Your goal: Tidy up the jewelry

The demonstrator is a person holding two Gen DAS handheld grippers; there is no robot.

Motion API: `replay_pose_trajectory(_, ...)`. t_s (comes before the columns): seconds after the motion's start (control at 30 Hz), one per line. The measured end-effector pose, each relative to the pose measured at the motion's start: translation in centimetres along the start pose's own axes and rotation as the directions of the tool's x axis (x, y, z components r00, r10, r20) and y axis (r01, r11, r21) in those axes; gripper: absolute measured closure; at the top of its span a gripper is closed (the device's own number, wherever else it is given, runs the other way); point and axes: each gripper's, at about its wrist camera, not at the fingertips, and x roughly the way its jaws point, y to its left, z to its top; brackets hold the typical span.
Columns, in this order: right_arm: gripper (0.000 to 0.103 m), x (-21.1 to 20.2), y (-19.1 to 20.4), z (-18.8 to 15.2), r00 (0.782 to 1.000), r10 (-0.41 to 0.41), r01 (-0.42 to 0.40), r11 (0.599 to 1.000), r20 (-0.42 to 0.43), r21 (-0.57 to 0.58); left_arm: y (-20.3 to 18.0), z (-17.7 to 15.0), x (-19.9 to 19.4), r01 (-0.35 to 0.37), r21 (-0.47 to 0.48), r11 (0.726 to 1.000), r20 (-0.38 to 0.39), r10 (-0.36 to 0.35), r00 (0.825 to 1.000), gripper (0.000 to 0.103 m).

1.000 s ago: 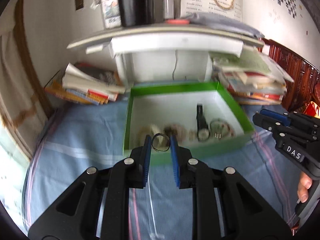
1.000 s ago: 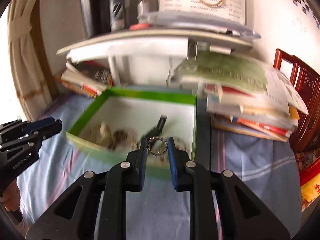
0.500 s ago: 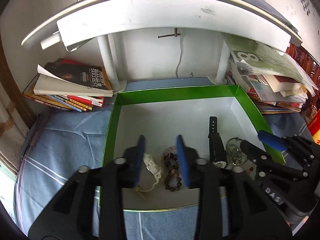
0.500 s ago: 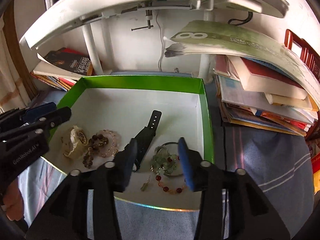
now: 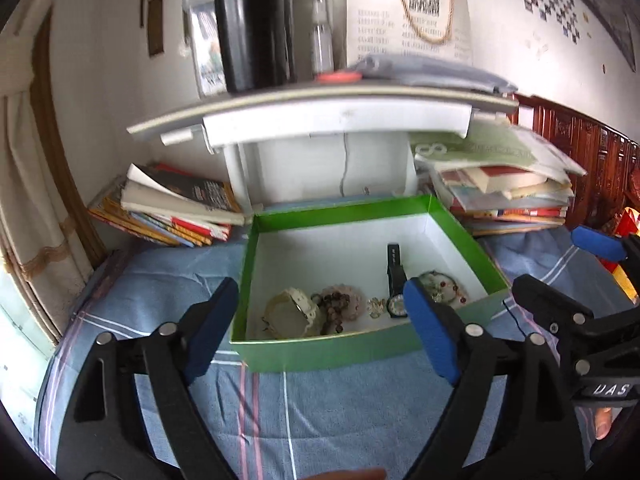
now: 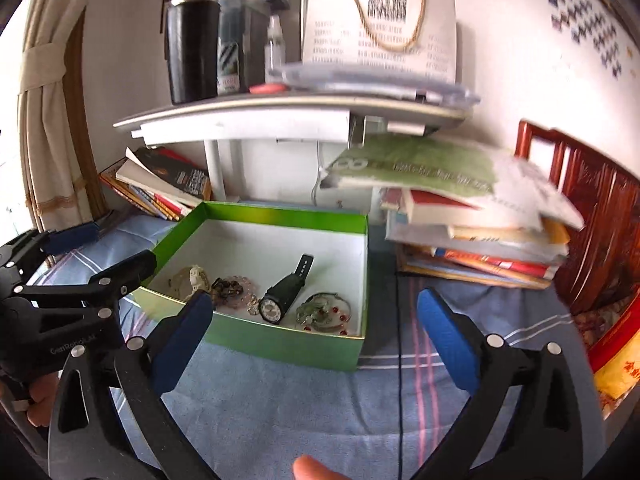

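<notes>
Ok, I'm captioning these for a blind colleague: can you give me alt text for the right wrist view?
A green box with a white interior sits on a blue cloth, holding a black watch, bead bracelets and other jewelry along its near side. The right gripper frames it, open and empty, with the left gripper at the left edge.

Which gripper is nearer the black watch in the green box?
Right, narrowly. The right gripper hangs open just before the black watch; the left gripper, also open, sits before the box's other end.
</notes>
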Motion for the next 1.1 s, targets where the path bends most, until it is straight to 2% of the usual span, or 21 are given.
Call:
replay_pose_trajectory(0.03,0.003,-0.2,0.2,0.0,1.000,-0.011,0.011,1.000,0.007,-0.004,0.0,-0.1,-0.5,-0.019,-0.008,1.000,0.021,0.019,1.000,0.012)
replay_pose_trajectory(0.2,0.003,-1.5,1.0,-0.1,1.000,-0.026,0.026,0.999,0.009,-0.046,0.6,-0.6,-2.1,-0.044,-0.039,0.998,0.017,0.045,0.999,0.011)
replay_pose_trajectory(0.27,0.003,-2.4,1.1,-0.4,0.998,-0.049,0.050,0.998,0.024,-0.030,1.1,-0.9,-3.1,-0.075,-0.066,0.995,0.029,0.077,0.997,0.009)
replay_pose_trajectory(0.43,0.003,-5.3,0.8,-1.7,0.999,-0.020,0.018,0.999,0.040,0.047,2.3,-2.7,-6.5,-0.126,-0.150,0.981,0.046,0.134,0.990,0.004)
replay_pose_trajectory(0.67,0.003,-8.0,1.7,-3.4,0.997,-0.036,0.034,0.999,0.073,0.031,1.7,-5.9,-10.3,-0.136,-0.101,0.985,0.061,0.143,0.988,0.004)
replay_pose_trajectory(0.83,0.003,-8.2,2.8,-3.7,0.993,-0.060,0.060,0.998,0.097,-0.003,1.9,-5.9,-11.5,-0.118,-0.112,0.987,0.096,0.129,0.987,0.004)
replay_pose_trajectory(1.1,0.003,-8.6,2.6,-3.4,0.991,-0.070,0.070,0.998,0.110,0.006,1.8,-5.6,-11.8,-0.106,-0.105,0.989,0.101,0.117,0.988,0.004)
